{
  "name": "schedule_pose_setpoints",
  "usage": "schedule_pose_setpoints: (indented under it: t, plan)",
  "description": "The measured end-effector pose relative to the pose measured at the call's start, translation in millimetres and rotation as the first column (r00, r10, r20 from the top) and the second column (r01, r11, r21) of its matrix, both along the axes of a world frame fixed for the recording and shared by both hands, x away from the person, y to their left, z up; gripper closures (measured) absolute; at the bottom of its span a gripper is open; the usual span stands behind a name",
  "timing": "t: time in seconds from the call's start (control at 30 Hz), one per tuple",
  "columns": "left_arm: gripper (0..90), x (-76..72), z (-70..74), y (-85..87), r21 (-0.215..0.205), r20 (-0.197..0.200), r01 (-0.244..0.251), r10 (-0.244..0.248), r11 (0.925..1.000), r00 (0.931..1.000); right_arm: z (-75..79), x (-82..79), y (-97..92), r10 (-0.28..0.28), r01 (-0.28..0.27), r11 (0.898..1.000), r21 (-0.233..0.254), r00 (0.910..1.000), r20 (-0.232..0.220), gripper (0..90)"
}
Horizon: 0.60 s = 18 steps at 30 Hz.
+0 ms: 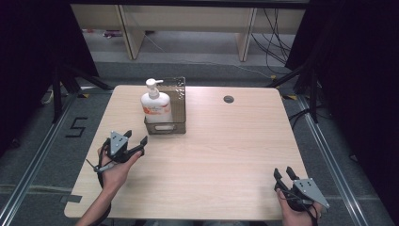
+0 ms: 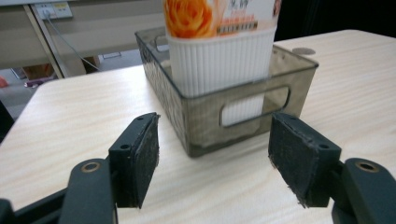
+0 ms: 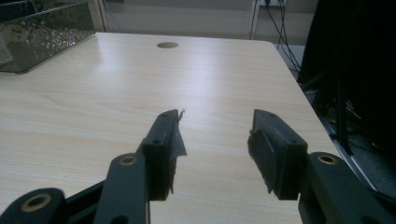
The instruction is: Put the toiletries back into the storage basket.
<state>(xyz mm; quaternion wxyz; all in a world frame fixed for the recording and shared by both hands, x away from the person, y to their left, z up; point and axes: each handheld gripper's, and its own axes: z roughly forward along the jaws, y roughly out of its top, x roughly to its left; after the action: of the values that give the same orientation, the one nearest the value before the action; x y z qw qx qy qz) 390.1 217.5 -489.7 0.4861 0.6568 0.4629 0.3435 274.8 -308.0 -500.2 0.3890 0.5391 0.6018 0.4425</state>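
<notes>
A white pump bottle (image 1: 155, 106) with an orange flower label stands upright in the near end of a smoky clear bin (image 1: 180, 95) at the back left of the table. My left gripper (image 1: 136, 137) is open, a short way in front of the bin and pointing at it. In the left gripper view the bottle (image 2: 219, 60) and the bin's front wall (image 2: 205, 121) sit just beyond the left gripper (image 2: 215, 126), nothing between the pads. My right gripper (image 1: 283, 172) rests open and empty near the front right corner; in its own view the right gripper (image 3: 215, 119) faces bare tabletop.
A round cable hole (image 1: 228, 99) lies in the light wood table (image 1: 211, 155) near its far edge. The bin's corner (image 3: 46, 32) shows far left in the right gripper view. Black curtains and stands flank the table; wooden furniture and cables (image 1: 275, 33) are behind.
</notes>
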Motion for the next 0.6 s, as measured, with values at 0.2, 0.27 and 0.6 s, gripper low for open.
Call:
schedule_pose_setpoints:
  t: [0.2,0.27,0.6]
  plan:
    - [32.9,-3.8,-16.4,8.1,0.012,-0.001,-0.003,0.003,0.9999,1.0000,-0.5,0.4,-1.1,0.005,-0.005,1.000,-0.010,1.0000,0.004,52.5]
    - [33.0,-4.9,-21.1,10.4,0.011,0.001,-0.004,0.004,0.9999,1.0000,-0.6,0.3,-0.7,0.005,-0.005,1.000,-0.006,1.0000,0.000,52.4]
    - [33.2,-7.7,-33.4,12.8,0.014,0.019,-0.011,0.011,0.9998,0.9998,-2.1,0.3,0.6,0.022,-0.022,1.000,0.012,0.9997,-0.014,52.2]
